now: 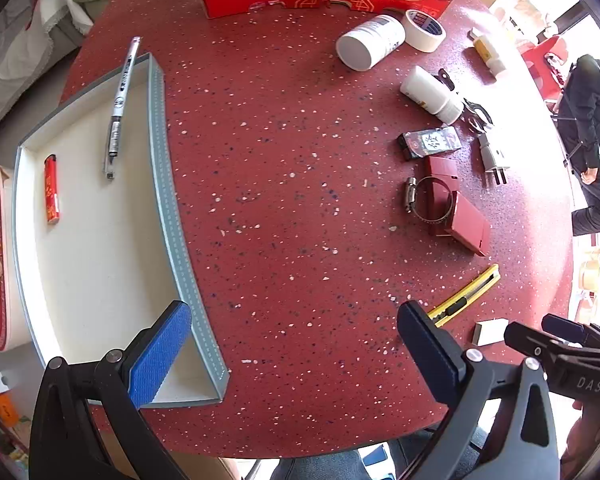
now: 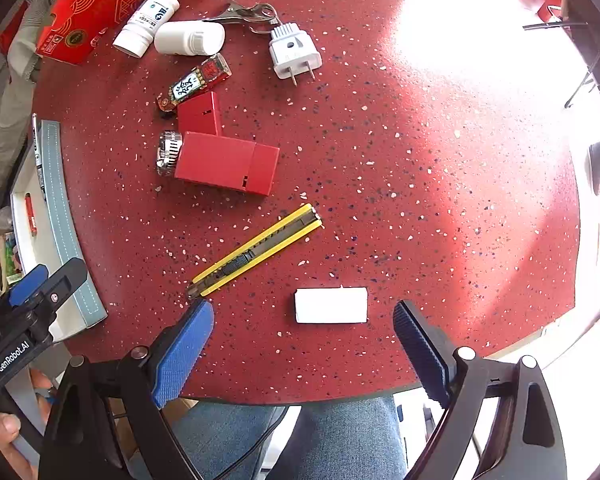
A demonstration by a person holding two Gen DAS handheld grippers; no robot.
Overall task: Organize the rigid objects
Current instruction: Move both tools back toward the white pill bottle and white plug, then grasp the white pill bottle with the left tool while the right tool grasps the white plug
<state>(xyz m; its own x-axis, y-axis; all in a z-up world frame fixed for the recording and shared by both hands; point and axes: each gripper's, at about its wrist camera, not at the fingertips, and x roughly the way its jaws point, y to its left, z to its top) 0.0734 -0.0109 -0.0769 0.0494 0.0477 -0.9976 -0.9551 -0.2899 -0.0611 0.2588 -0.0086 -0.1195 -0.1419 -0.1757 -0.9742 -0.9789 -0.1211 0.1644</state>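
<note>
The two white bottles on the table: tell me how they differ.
The labelled bottle carries printed text and blue marks; the plain bottle shows bare white plastic. The labelled one lies angled toward the red box, while the plain one lies nearly crosswise in the right wrist view. The labelled one looks longer. Both lie on their sides, close together, outside the tray.

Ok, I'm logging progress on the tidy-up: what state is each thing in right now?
Left hand-held gripper: open, empty.
Right hand-held gripper: open, empty.
Tray: holds two things.
Pen: in tray, propped on its rim.
Lighter: flat in tray.
Utility knife: on table, blade retracted.
White box: on table.
Two white bottles: lying on their sides.
</note>
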